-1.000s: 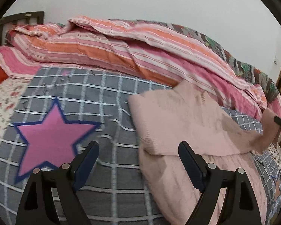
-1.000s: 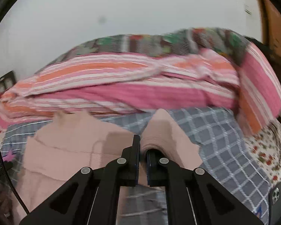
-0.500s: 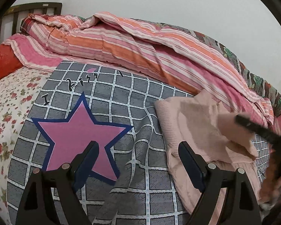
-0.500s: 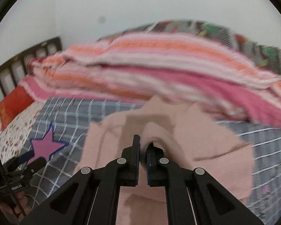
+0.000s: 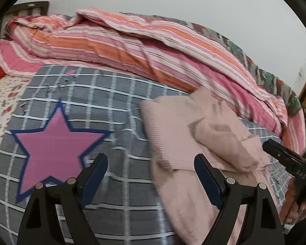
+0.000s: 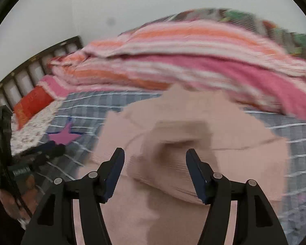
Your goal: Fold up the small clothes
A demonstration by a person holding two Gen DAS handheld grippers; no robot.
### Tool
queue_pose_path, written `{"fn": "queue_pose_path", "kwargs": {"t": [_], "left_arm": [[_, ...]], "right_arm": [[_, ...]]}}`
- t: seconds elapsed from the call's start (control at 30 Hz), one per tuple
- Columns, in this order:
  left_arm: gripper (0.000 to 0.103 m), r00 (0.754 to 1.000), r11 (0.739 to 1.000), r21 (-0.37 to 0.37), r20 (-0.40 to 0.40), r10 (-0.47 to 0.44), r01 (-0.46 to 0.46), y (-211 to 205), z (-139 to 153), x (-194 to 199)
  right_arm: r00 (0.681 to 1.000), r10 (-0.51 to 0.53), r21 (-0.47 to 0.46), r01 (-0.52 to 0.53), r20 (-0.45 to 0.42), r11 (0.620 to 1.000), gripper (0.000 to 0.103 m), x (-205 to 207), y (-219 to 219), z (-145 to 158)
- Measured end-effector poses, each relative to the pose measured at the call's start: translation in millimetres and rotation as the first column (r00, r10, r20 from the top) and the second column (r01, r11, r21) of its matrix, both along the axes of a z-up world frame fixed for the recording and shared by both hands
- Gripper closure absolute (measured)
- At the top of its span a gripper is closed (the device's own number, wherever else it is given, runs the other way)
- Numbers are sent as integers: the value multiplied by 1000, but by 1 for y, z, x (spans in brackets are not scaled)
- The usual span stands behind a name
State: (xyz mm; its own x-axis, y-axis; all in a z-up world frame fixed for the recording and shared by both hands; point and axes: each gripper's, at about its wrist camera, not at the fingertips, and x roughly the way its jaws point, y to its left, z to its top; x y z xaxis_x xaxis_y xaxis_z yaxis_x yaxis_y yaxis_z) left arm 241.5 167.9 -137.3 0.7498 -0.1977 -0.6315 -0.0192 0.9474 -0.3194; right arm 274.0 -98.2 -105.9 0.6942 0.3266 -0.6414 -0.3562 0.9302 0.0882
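Garment: pale pink knit top (image 5: 173,134), lying on the grey checked blanket (image 5: 116,98) with the pink star (image 5: 53,143), right of the star, near the striped quilt (image 5: 144,47) heaped along the far side of the bed.
Fold so far: sleeve (image 5: 220,136) laid inward across the body, forming a raised roll; lower part running toward the camera, unfolded.
Right hand-held gripper (image 6: 155,171): jaws just been opening, now standing apart over the sleeve roll; nothing pressed between the pads, cloth lying below and loose of them.
Left hand-held gripper (image 5: 151,175): jaws wide apart, empty, hovering above the blanket at the garment's left edge; right finger over the pink cloth, left finger over the checks.
Step in hand, as judged: letting go of the folded sleeve and backing off.
Doing it well: lifting the right jaws straight away from the roll, avoiding any drag on the knit; checking the sleeve lies flat within the body's outline; pressing the roll down if it springs up.
Next likely: matching fold on the left edge, taken near the shoulder and the hem together.
Risk: soft knit sliding on the blanket, spoiling the crease.
Sharpness: right view blurred, fine detail unclear.
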Motion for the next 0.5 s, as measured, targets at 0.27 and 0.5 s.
{"fn": "queue_pose_path", "kwargs": {"t": [0.27,0.5], "left_arm": [[17,994,994,28,17,-106,105,-61,16,12],[12,990,986,80,-3,-144,144,-105,10,35]], "right_arm": [[976,-215,-121,219,42,968,41,-17,-112,-14],[958,-259,-104,247,-124,963,41,-2,-160,-55]]}}
